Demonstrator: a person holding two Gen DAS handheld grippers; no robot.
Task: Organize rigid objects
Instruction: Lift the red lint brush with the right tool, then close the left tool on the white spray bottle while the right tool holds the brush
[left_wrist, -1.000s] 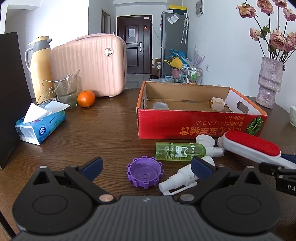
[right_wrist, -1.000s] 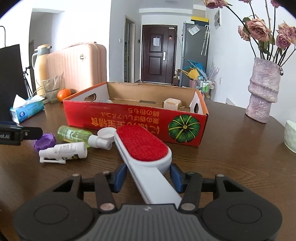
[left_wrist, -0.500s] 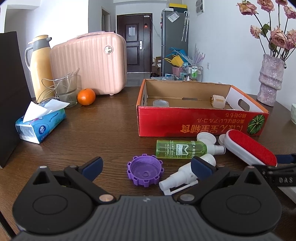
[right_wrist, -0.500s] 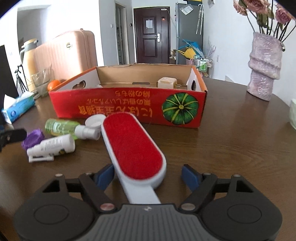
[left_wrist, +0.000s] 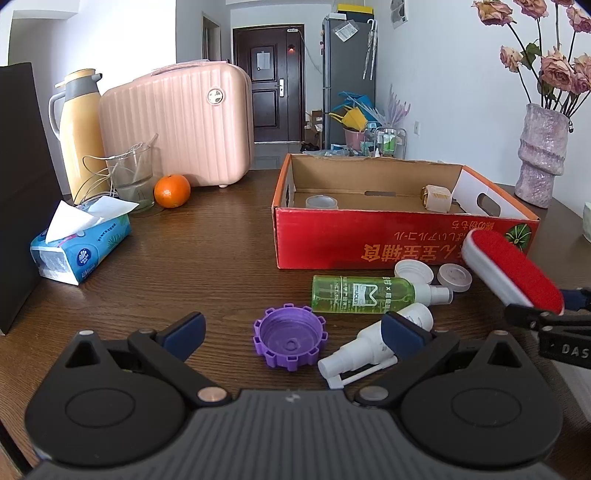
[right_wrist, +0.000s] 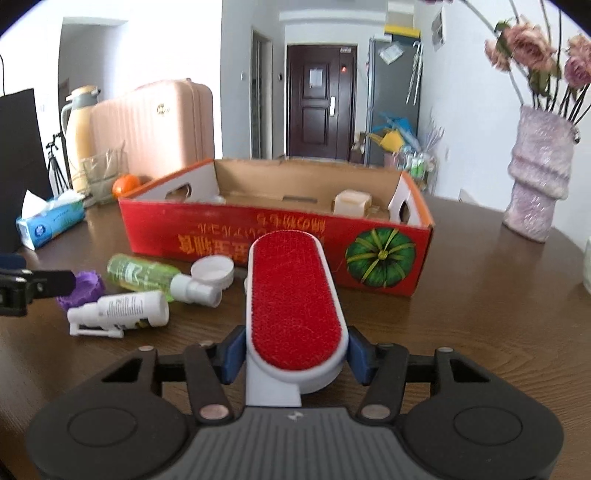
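Observation:
My right gripper (right_wrist: 293, 356) is shut on the white lint brush with a red pad (right_wrist: 293, 299), held lifted and pointing at the red cardboard box (right_wrist: 417, 236). The brush also shows in the left wrist view (left_wrist: 511, 271). My left gripper (left_wrist: 291, 330) is open and empty, low over the table. Between its fingers lie a purple cap (left_wrist: 290, 339) and a white spray bottle (left_wrist: 373, 345). A green spray bottle (left_wrist: 369, 294) and two white lids (left_wrist: 413, 271) lie in front of the box (left_wrist: 369, 245).
Inside the box are a clear round container (left_wrist: 321, 202) and a beige block (left_wrist: 437, 197). A tissue pack (left_wrist: 79, 247), orange (left_wrist: 171, 191), glass jug (left_wrist: 131, 177), thermos (left_wrist: 81, 129) and pink suitcase (left_wrist: 177, 122) stand at the left. A vase (right_wrist: 537, 184) stands at the right.
My right gripper opened, slid forward along the brush from the handle, and closed on the brush head, which has lifted. My left gripper has barely moved.

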